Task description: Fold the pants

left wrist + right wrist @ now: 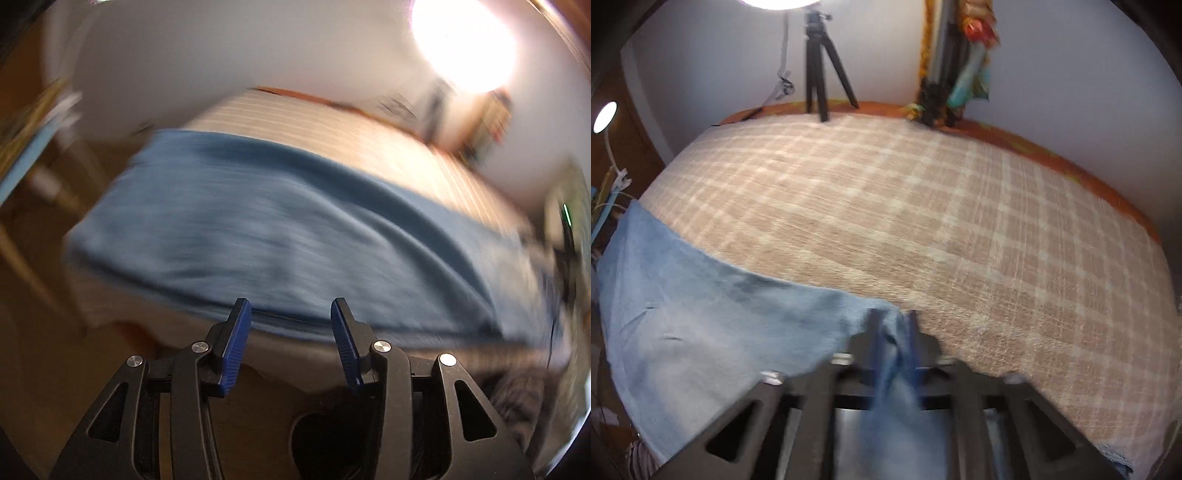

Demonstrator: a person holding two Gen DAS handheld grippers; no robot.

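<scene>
Blue pants (pixel 280 229) are lying spread across the near edge of a bed w/ a beige checked cover (pixel 923 206), one end hanging over the side. Left gripper (pixel 291 314) is hovering just off the near hem, fingers (pixel 236 343) standing apart w/ nothing btwn them. Right gripper (pixel 892 332) is pinching a bunched fold of the pants, cloth trailing down btwn its fingers. A black tripod (pixel 823 70) is standing at the far edge by the wall; left view is blurred
</scene>
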